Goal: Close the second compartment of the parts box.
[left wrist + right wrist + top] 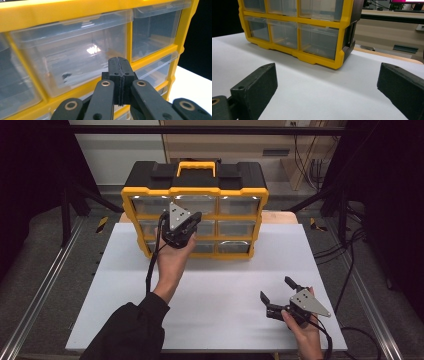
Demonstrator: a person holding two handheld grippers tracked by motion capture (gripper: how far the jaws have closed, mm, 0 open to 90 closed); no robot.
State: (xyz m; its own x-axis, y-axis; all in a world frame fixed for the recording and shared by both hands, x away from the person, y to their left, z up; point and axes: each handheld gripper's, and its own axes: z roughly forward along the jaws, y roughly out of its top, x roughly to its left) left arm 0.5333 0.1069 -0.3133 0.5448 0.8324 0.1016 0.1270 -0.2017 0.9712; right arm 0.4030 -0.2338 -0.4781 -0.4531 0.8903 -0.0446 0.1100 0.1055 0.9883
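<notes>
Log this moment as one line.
left gripper: shut, empty, at yellow-framed clear-drawer organizer | right gripper: open, empty, over white table

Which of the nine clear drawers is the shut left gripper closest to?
The middle drawer of the centre row: the left gripper sits shut right before its front, unlike the other eight.

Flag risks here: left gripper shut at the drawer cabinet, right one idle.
1. The left gripper has its jaws shut, tips close against a clear drawer; whether they grip its lip is unclear, so a pull may slip off.
2. The cabinet stands loose on the white table; the right gripper sits open, far off, so tugging might drag it.
</notes>
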